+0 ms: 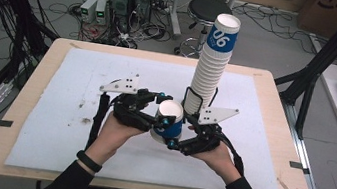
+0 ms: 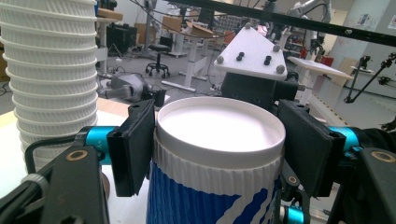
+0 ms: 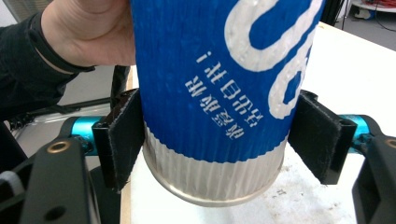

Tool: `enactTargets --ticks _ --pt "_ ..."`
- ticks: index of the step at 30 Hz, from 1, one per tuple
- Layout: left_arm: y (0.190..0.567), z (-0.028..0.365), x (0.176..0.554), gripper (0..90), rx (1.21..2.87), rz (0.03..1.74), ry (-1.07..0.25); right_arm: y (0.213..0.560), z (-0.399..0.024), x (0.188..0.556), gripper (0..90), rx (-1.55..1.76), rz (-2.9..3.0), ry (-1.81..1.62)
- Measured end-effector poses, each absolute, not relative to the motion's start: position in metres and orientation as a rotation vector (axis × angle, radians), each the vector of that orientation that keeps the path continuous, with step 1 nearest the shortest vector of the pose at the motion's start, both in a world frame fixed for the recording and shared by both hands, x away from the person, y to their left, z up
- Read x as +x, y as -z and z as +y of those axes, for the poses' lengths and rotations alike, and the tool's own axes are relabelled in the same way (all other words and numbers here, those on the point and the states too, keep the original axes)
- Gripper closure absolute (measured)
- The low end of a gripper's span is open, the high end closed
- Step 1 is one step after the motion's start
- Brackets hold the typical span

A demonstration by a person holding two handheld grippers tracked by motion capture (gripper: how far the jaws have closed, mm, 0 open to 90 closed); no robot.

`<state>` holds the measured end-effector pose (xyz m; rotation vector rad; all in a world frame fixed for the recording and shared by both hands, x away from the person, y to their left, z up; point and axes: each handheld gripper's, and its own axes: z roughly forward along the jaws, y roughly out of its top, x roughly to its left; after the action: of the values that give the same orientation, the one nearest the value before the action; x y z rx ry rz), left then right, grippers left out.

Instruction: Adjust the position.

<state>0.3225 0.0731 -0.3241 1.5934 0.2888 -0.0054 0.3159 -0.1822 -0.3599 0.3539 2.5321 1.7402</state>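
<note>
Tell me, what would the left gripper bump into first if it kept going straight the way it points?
Probably the right gripper. The left gripper is shut near the rim of the blue and white cup and points across it; right behind the cup sits the other gripper's white plate. Depth is hard to judge.

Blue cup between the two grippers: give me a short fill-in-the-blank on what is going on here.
1. The left gripper clamps the cup just under its ____.
2. The right gripper has its jaws around the cup's ____ end.
3. Behind the cup, a tall ____ of cups stands on the mat.
4. The top cup of it shows the number ____.

Missing words: rim; bottom; stack; 06
</note>
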Motion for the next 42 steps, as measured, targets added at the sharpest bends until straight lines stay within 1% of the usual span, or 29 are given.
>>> enactTargets --ticks 3,9,12,18,21,25,26,27,30,36,42 --pt "0.324 0.074 0.323 29.4 1.610 0.288 0.011 0.360 -0.183 0.316 24.9 0.345 2.538 -1.733" --pt "0.317 0.074 0.323 22.4 1.719 0.299 0.004 0.358 -0.186 0.318 25.0 0.336 2.556 -1.709" --pt "0.312 0.076 0.323 21.7 1.766 0.293 0.005 0.356 -0.188 0.319 25.0 0.318 2.569 -1.678" --pt "0.307 0.074 0.321 21.0 1.910 0.281 -0.002 0.357 -0.186 0.318 25.1 0.302 2.663 -1.574" --pt "0.307 0.073 0.321 21.2 1.942 0.290 0.002 0.357 -0.183 0.317 25.0 0.278 2.693 -1.525" --pt "0.309 0.071 0.322 25.2 1.981 0.276 0.019 0.357 -0.181 0.316 25.0 0.250 2.709 -1.492" --pt "0.309 0.071 0.322 26.1 1.983 0.269 0.027 0.357 -0.181 0.316 25.0 0.253 2.715 -1.489" --pt "0.309 0.071 0.322 29.2 1.987 0.261 0.027 0.357 -0.181 0.316 24.9 0.255 2.720 -1.485" --pt "0.309 0.071 0.322 29.0 1.975 0.257 0.026 0.357 -0.181 0.317 21.4 0.265 2.724 -1.489" --pt "0.310 0.081 0.325 29.3 1.830 0.264 0.039 0.351 -0.187 0.318 19.7 0.334 2.651 -1.628" --pt "0.310 0.088 0.327 29.4 1.721 0.255 0.043 0.346 -0.196 0.318 18.7 0.393 2.555 -1.774"
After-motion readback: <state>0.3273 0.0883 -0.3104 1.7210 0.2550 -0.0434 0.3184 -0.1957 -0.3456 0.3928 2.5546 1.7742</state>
